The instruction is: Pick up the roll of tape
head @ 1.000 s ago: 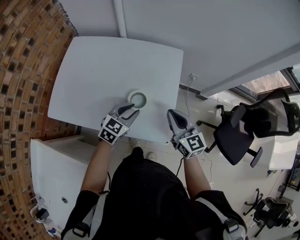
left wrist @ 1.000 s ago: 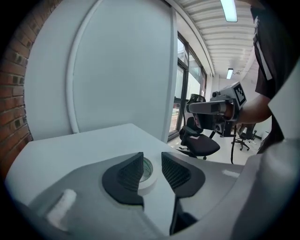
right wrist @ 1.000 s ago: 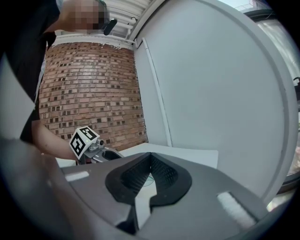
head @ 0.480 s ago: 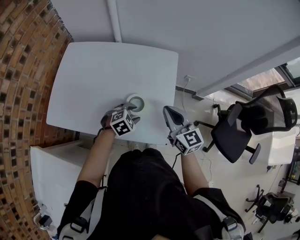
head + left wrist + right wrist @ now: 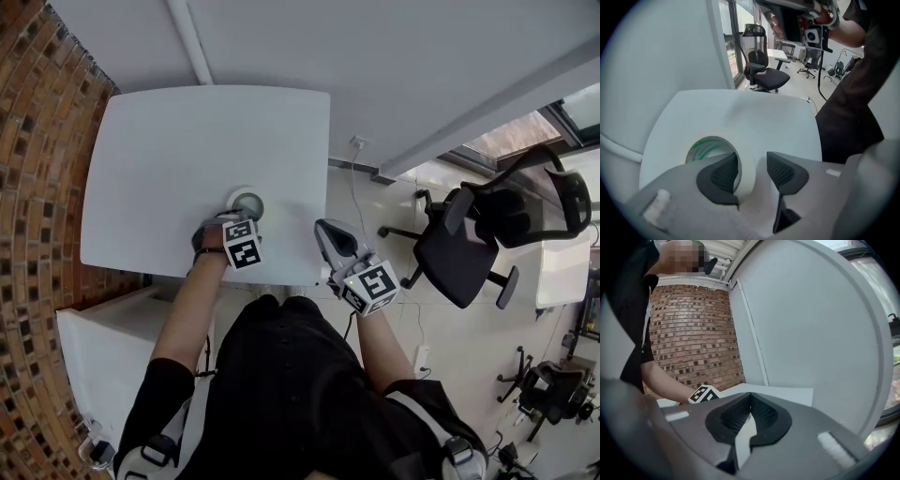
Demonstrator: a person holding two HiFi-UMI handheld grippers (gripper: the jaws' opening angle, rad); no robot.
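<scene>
- Room shell: brick wall (image 5: 37, 141) along the left side of the head view; white wall (image 5: 375, 56) across the top, with a slim vertical conduit (image 5: 187, 42) running down behind the table; pale floor (image 5: 375, 206) to the right.
- White table (image 5: 169, 141), rounded corners, set against the white wall and close to the brick wall. Its top carries a single item.
- White cabinet (image 5: 94, 356), low, just below the table's near left corner.
- Black office chair (image 5: 459, 253) on castors, on the floor well to the right of the table.
- Person (image 5: 281, 394), dark top, seen from above, both forearms reaching forward.
- Left gripper (image 5: 241, 216), pointing steeply down over the near right part of the table. The left gripper view (image 5: 753, 164) shows its jaws apart and straddling the ring's wall, one pad inside the core and the other outside, with a gap on the outer side and no squeeze. The jaws have just been closing a little.
- Right gripper (image 5: 326, 234), held roughly level off the table's near right edge, well apart from the ring. The right gripper view (image 5: 750, 397) shows its jaw tips meeting, with nothing between them.
- Roll of tape (image 5: 248, 201), white, lying flat on the table, directly under the left gripper; green print shows inside the core (image 5: 748, 174).
</scene>
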